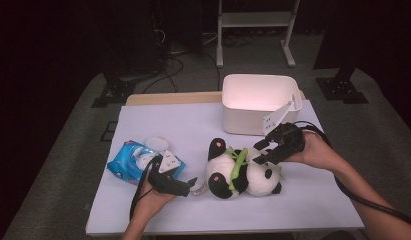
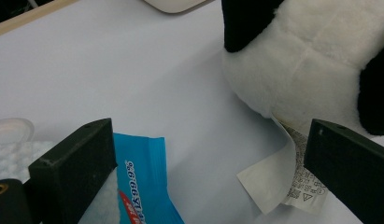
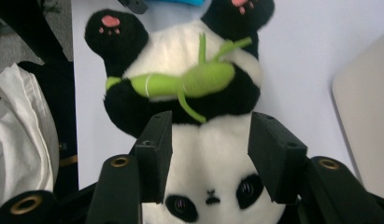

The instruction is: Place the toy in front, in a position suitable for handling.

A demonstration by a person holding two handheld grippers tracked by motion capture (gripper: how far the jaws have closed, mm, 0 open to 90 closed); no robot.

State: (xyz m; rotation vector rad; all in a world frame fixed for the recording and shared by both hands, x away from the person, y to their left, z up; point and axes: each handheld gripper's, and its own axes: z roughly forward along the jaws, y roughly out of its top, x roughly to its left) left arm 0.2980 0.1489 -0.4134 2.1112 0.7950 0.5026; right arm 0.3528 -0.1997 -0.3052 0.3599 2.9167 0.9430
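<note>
Close to the near edge of the table [image 1: 313, 200], the left gripper [image 1: 192, 183] lies low in a hand, pointing at the toy panda [image 1: 243, 172]. Its jaws are spread wide and hold nothing. In the left gripper view, the panda's white paper tag [image 2: 283, 179] sits just inside one jaw, and the panda's furry bottom is a little way past the jaw tips. A blue pack of wipes [image 1: 138, 162] lies beside this gripper, toward the left edge of the table.

The panda lies on its back in the middle of the table, with a green bamboo stick [image 1: 237, 167] across its tummy. Its head points to the right edge.

The right gripper [image 1: 260, 151] hangs just over the panda's head. Its jaws are partly spread, one on each side of the white face, as the right gripper view shows. They do not squeeze it.

Farther back, near the far right corner of the table, stands a white bin [image 1: 243, 120].
</note>
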